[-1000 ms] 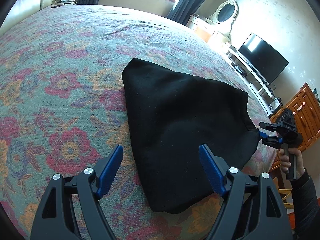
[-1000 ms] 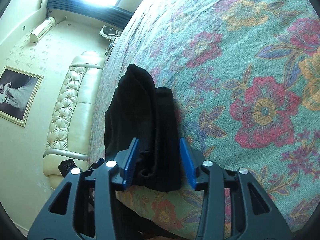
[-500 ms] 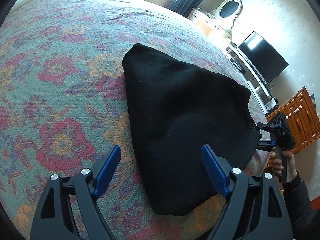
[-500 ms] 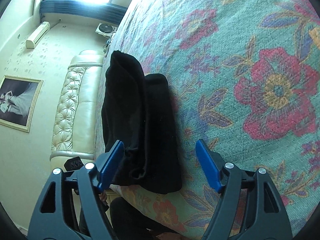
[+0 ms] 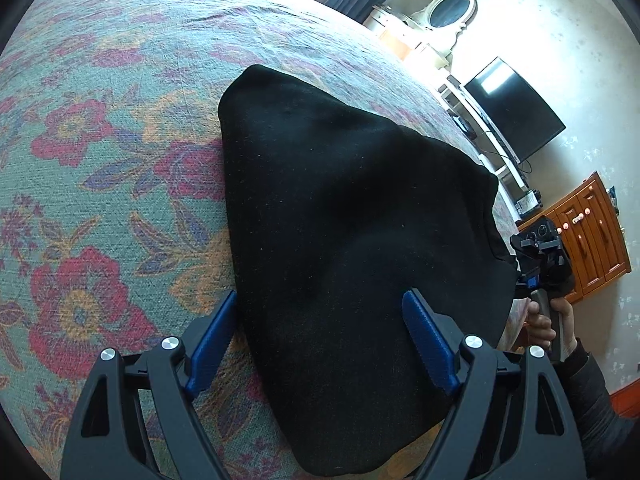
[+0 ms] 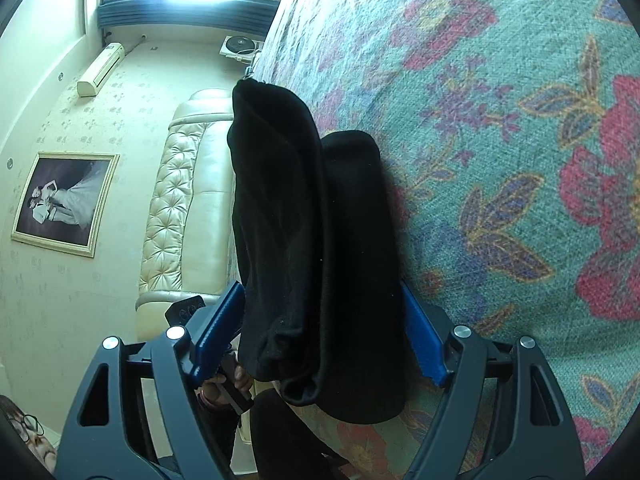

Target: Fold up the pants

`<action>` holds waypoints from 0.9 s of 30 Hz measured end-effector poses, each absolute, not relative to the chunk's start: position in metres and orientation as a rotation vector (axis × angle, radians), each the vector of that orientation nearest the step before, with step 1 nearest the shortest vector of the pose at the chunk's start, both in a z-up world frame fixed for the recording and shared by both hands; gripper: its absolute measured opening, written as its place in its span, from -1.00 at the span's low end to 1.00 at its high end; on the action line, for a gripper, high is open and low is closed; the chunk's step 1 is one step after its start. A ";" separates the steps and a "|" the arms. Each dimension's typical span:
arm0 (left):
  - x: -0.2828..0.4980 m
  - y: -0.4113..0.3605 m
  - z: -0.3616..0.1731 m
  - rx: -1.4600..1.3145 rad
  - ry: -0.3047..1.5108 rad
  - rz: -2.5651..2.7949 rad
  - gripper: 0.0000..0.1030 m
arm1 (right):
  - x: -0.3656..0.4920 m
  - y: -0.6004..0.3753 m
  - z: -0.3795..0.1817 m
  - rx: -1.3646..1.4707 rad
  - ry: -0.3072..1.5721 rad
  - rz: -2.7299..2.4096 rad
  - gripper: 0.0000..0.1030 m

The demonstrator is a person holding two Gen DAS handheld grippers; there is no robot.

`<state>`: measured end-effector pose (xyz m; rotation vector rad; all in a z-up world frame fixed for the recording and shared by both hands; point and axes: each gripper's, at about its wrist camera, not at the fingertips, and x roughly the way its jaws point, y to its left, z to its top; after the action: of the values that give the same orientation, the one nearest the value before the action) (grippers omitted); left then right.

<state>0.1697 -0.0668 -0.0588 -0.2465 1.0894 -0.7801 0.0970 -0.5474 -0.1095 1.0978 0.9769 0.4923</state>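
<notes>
**Both grippers wide open over folded black pants on bed**

Black pants (image 5: pixel 340 240) folded into a thick bundle, lying near the edge of a bed with a floral bedspread (image 5: pixel 100 160). Left gripper (image 5: pixel 320 344) spread wide, blue pads either side of the bundle's near end — left pad on the bedspread just beside the fabric edge, right pad over the cloth; nothing pinched. Right gripper (image 6: pixel 324 332) also wide, jaws just been opening, folded end of the pants (image 6: pixel 316 260) sitting between the pads but not squeezed — whether cloth brushes the pads cannot be told. Seen from the right wrist: two stacked layers, upper fold bulging higher than the lower. In the left wrist view, right gripper (image 5: pixel 536 268) visible at the far end of the bundle, held by a hand (image 5: pixel 544 320) in a dark sleeve. Cream tufted headboard (image 6: pixel 180 208), framed picture (image 6: pixel 64 204), TV (image 5: pixel 516 108), oval mirror (image 5: pixel 450 10), wooden cabinet (image 5: pixel 588 232) around the room.
</notes>
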 end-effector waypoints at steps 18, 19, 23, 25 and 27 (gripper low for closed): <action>0.191 -0.060 -0.073 -0.448 1.101 -0.962 0.72 | 0.116 -0.509 -0.099 0.899 1.018 0.454 0.25; 0.193 -0.056 -0.076 -0.465 1.100 -0.975 0.72 | 0.115 -0.510 -0.100 0.904 1.015 0.451 0.18; 0.194 -0.055 -0.074 -0.515 1.097 -0.975 0.72 | 0.112 -0.513 -0.102 0.895 1.006 0.434 0.09; 0.194 -0.061 -0.070 -0.484 1.093 -0.978 0.69 | 0.111 -0.511 -0.101 0.871 1.003 0.420 -0.02; 0.192 -0.068 -0.070 -0.420 1.107 -0.947 0.19 | 0.108 -0.505 -0.098 0.834 0.996 0.399 -0.10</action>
<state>0.1919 -0.0679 -0.0701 -0.4201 1.1074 -0.9467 0.1078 -0.5051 -0.0983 0.8335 0.9958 0.3991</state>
